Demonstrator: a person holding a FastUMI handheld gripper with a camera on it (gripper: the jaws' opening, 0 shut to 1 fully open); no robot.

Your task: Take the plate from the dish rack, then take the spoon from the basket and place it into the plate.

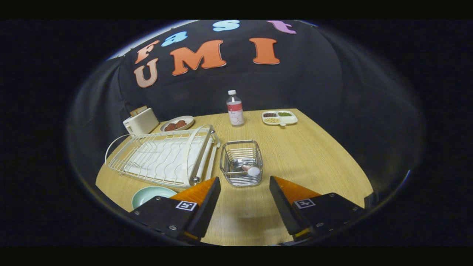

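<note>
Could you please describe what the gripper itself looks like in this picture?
The gripper has two wedge-shaped fingers that taper forward to blunt tips. Each sits on a black block held by silver screws, and each block carries a small square white tag with a black pattern. The fingers stand open, with bare table between them.

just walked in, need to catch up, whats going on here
A person is holding a gripper over a wooden table, fingers open and holding nothing. Just ahead of the fingers stands a wire basket with the spoon lying in it. The dish rack sits beside the basket, and the green plate already lies on the table in front of the rack, next to one finger. The spoon has not been picked up yet.
</note>
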